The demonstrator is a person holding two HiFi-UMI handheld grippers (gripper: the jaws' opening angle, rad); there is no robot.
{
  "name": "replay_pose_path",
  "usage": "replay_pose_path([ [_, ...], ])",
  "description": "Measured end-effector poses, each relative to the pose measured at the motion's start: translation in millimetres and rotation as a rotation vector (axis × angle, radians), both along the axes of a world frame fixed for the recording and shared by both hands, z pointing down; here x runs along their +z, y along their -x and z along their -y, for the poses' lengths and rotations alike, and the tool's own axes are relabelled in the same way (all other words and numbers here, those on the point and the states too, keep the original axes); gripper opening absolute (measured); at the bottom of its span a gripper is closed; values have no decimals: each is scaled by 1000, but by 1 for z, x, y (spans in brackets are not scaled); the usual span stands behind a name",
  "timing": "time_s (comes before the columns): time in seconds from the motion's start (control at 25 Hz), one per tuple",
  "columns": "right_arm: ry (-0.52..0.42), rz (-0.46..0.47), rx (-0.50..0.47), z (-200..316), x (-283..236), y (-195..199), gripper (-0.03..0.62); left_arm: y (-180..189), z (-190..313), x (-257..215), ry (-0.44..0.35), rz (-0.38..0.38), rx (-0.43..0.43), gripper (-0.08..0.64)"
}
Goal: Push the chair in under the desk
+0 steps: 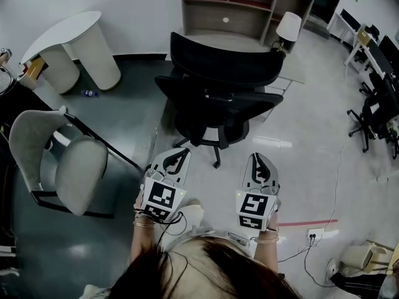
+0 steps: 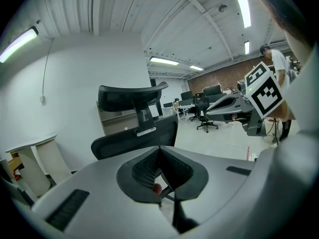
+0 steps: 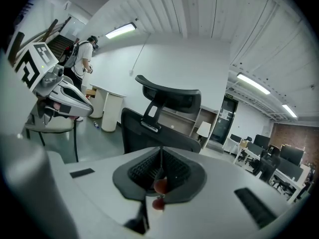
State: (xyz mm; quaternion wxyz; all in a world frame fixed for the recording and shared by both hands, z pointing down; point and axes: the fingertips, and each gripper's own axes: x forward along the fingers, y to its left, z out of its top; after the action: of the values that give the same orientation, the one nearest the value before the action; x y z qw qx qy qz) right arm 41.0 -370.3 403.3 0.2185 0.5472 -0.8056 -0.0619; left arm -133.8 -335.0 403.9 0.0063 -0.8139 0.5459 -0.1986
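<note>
Head view: a black office chair (image 1: pixel 218 95) is shown standing on the pale floor (image 1: pixel 299 142) in front of a wood-toned desk (image 1: pixel 249 14) with open shelves. Its backrest and headrest are turned toward the two hand-held grippers. The left gripper (image 1: pixel 177 159) and right gripper (image 1: pixel 259 162) are held side by side just short of the chair's wheeled base. Neither is touching it, and one is set to each side of its centre column. In the left gripper view the jaws are seen pressed together with nothing between them, and the chair's back rises straight ahead. In the right gripper view the jaws are likewise closed and empty, the chair again directly in front. A grey side chair (image 1: pixel 68 164) and a white round table (image 1: pixel 72 39) are seen at left, well apart from the office chair. A white lamp (image 1: pixel 288 25) is seen beside the desk.
</note>
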Motion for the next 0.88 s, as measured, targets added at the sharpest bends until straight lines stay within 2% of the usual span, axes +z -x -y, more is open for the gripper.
replay_pose_path([
  [0.32, -14, -13, -46, -20, 1, -11, 31, -20, -24, 5, 17, 55, -20, 12],
  [0.76, -18, -17, -90, -51, 4, -21, 31, -43, -52, 8, 17, 65, -26, 12],
  [0.88, -22, -11, -89, -58, 5, -26, 29, -52, -58, 8, 17, 27, -24, 12],
])
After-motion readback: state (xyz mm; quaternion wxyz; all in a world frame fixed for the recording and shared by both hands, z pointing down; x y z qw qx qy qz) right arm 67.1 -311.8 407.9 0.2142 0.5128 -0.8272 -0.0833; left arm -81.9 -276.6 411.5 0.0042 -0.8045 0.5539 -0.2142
